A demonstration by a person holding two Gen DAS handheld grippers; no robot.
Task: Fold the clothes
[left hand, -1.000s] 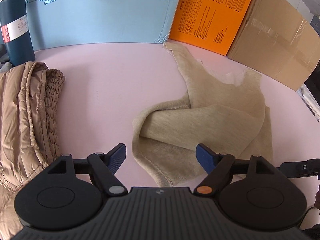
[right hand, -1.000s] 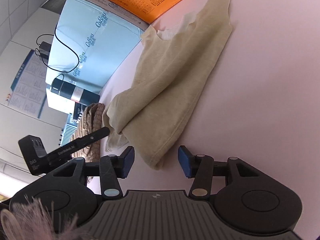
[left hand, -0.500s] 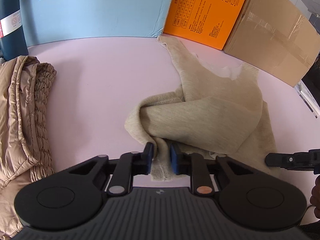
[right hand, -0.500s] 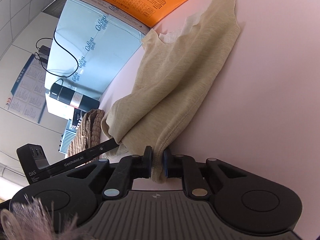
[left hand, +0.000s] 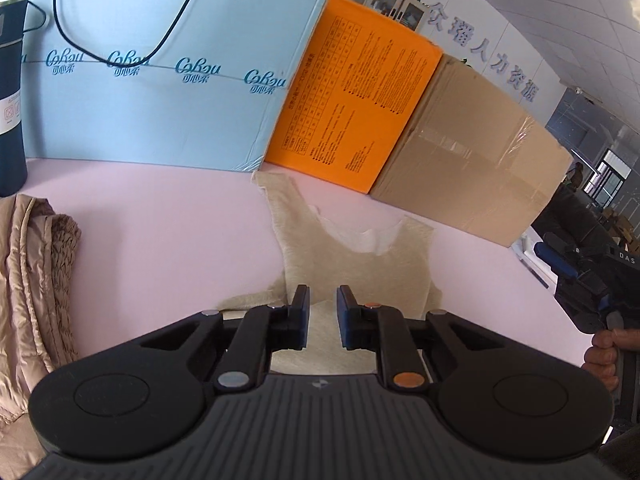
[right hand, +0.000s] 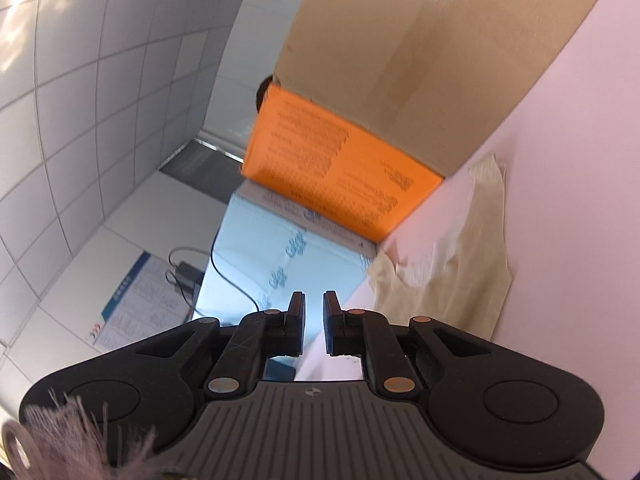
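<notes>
A beige sleeveless knit top (left hand: 356, 264) lies on the pink table, neckline toward the boxes, its lower part folded up over the body. My left gripper (left hand: 322, 306) hovers over the folded lower part, jaws slightly apart with nothing between them. My right gripper (right hand: 314, 312) is raised and tilted, jaws a little apart and empty, left of the top (right hand: 460, 280). It also shows at the right edge of the left wrist view (left hand: 576, 276).
A light blue box (left hand: 152, 92), an orange box (left hand: 352, 108) and a brown cardboard box (left hand: 472, 156) stand along the back of the pink table (left hand: 160, 216). A tan quilted jacket (left hand: 32, 280) lies at the left. A dark bottle (left hand: 10, 92) stands far left.
Both grippers were shut on the top's lower hem half a second ago. They carried it up over the body, let go and lifted away with jaws slightly apart.
</notes>
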